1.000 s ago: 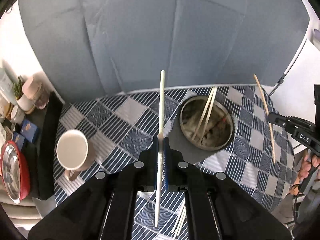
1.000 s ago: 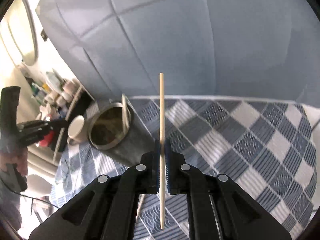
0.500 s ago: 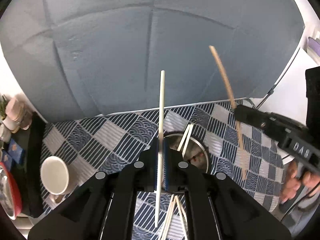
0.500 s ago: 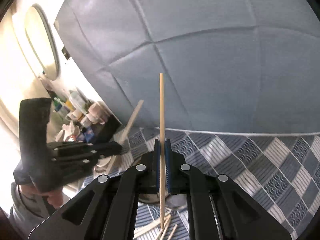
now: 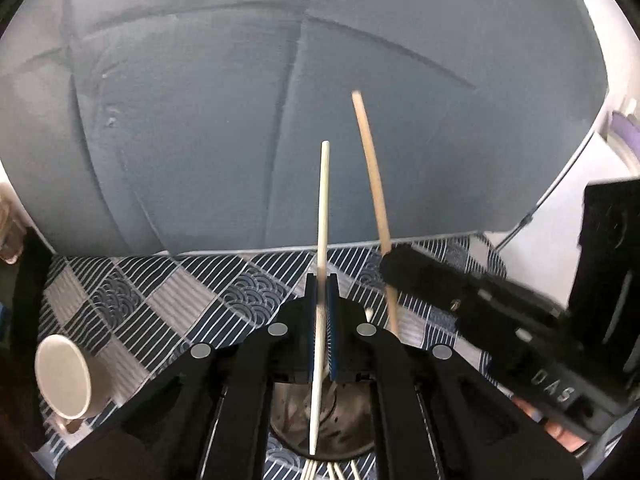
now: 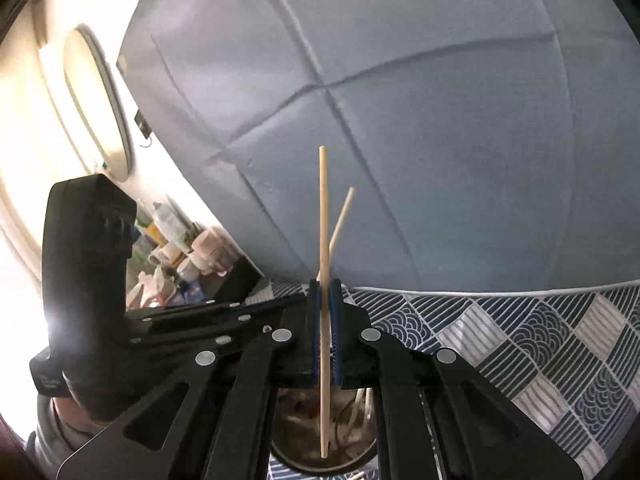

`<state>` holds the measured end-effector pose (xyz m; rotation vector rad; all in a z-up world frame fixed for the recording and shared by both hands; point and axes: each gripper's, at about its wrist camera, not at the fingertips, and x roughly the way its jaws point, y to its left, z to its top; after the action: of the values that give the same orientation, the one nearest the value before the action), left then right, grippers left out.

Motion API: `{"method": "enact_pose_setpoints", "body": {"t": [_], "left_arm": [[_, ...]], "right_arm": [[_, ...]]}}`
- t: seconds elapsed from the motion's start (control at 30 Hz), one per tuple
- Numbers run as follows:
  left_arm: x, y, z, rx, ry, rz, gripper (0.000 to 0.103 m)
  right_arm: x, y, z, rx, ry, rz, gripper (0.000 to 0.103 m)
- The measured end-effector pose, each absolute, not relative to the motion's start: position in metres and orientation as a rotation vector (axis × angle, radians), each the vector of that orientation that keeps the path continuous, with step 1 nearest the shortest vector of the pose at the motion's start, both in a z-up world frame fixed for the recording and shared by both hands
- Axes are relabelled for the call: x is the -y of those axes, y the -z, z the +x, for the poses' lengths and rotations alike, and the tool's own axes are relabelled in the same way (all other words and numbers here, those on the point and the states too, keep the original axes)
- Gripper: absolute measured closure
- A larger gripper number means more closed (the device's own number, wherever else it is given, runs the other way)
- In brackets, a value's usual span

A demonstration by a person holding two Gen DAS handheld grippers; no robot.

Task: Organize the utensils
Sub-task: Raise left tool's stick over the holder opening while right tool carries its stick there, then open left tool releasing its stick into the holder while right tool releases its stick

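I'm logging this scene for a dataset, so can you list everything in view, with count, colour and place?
Round metal canister: one, grey, below both claws, holding pale sticks.
Pale wooden chopstick: one, cream, upright in the left claw.
Tan wooden chopstick: one, upright in the right claw.
Loose chopsticks: several, pale, on the cloth at the bottom edge.
Ceramic mug: one, cream, left on the cloth.
Checked tablecloth: one, navy and grey, over the table.
Fabric backdrop: one, blue-grey, behind the table.
Shelf clutter: bottles and jars, mixed colours, far left.
Left claw: black, shut on its chopstick.
Right claw: black, shut on its chopstick.
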<state>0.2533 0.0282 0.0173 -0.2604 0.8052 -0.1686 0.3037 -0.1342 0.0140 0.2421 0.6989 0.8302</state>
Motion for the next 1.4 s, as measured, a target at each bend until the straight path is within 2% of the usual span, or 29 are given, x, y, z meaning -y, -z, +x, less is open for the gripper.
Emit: {"method": "enact_pose_setpoints", "body": {"t": [0.23,0.83,0.87,0.9,1.0,1.07,1.13,1.17,1.23,1.37,1.4], "left_arm": [[-0.030,-0.002,0.252,-0.713,0.186,-0.300,0.098],[-0.032,0.014,0.234,-0.760,0.189,-0.311,0.097],[-0.033,0.013,0.233,-0.757,0.183,-0.309,0.093],[-0.033,0.012,0.231,-0.755,0.177,-0.305,0.084],[-0.035,0.006,0.226,-0.741,0.160,-0.292,0.073],[-0.036,0.001,0.221,-0.727,0.141,-0.263,0.072],[-0.037,-0.003,0.218,-0.723,0.122,-0.237,0.062],[-0.038,-0.005,0.215,-0.718,0.116,-0.233,0.057],[-0.042,-0.008,0.212,-0.715,0.109,-0.234,0.049],[-0.049,-0.009,0.207,-0.720,0.088,-0.239,0.030],[-0.051,-0.010,0.206,-0.721,0.084,-0.251,0.028]], "right_arm": [[0.142,0.014,0.301,-0.686,-0.843,0.292,0.098],[0.146,0.035,0.279,-0.701,-0.786,0.229,0.095],[0.146,0.034,0.277,-0.701,-0.782,0.228,0.095],[0.147,0.033,0.276,-0.699,-0.777,0.230,0.094],[0.153,0.030,0.275,-0.690,-0.747,0.242,0.093],[0.157,0.028,0.274,-0.689,-0.717,0.240,0.085],[0.161,0.026,0.272,-0.679,-0.687,0.235,0.066],[0.164,0.024,0.271,-0.673,-0.675,0.237,0.062],[0.169,0.021,0.269,-0.669,-0.646,0.247,0.045],[0.178,0.016,0.267,-0.668,-0.590,0.264,0.034],[0.180,0.016,0.266,-0.669,-0.579,0.270,0.027]]}}
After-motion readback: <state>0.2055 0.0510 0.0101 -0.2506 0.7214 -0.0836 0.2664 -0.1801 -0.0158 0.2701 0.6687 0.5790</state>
